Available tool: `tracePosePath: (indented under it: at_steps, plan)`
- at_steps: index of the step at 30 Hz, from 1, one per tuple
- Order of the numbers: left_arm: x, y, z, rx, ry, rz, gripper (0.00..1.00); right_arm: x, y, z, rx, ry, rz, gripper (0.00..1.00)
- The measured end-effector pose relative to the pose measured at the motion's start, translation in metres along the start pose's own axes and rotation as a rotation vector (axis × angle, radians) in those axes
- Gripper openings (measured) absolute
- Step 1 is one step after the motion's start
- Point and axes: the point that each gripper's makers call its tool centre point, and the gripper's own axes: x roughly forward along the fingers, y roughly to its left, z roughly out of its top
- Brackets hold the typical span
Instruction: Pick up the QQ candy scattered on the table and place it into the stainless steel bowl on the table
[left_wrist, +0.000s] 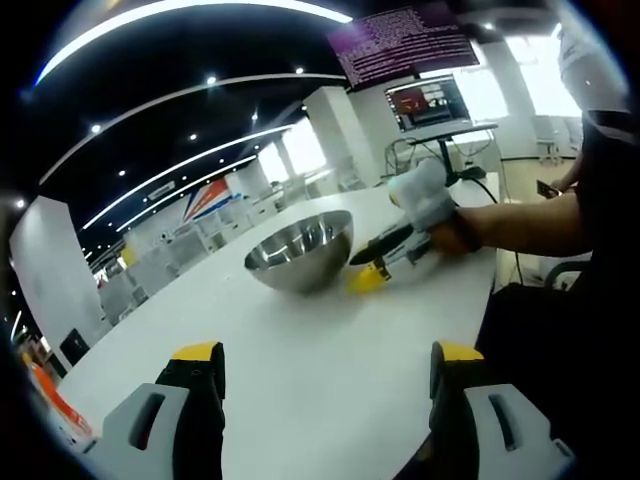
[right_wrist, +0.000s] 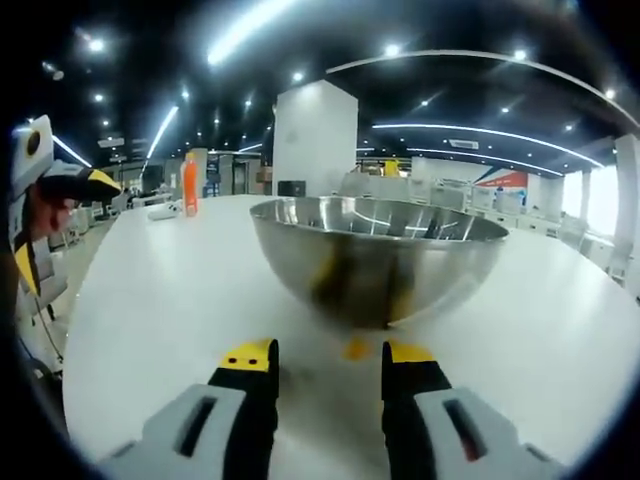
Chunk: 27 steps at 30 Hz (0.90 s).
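The stainless steel bowl (left_wrist: 300, 250) (right_wrist: 378, 250) stands upright on the white table (left_wrist: 330, 350). A small yellow-orange QQ candy (right_wrist: 357, 348) lies on the table at the foot of the bowl. My right gripper (right_wrist: 328, 355) is open and low over the table, its jaws on either side of that candy without touching it. In the left gripper view, the right gripper (left_wrist: 375, 272) reaches in beside the bowl, held by a hand. My left gripper (left_wrist: 328, 355) is open with nothing between its jaws, well back from the bowl.
An orange bottle (right_wrist: 189, 185) stands at the far end of the table. A monitor on a stand (left_wrist: 430, 100) is beyond the table's edge. A person's arm (left_wrist: 530, 220) and body are at the right. The left gripper (right_wrist: 60, 185) shows at the left.
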Motion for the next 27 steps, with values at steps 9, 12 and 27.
tracePosePath:
  at_steps: [9, 12, 27]
  plan:
    - [0.0006, -0.0014, -0.0002, 0.002, 0.002, -0.001, 0.85, 0.0018, 0.0001, -0.0011, -0.004, 0.008, 0.0, 0.41]
    - [0.0005, -0.0013, 0.0016, 0.003, -0.002, 0.001, 0.85, 0.0025, -0.0006, -0.0016, -0.008, 0.011, -0.003, 0.41]
    - [0.0008, -0.0014, -0.0005, -0.002, -0.003, -0.002, 0.85, 0.0093, -0.0072, -0.0008, -0.035, 0.009, -0.032, 0.27]
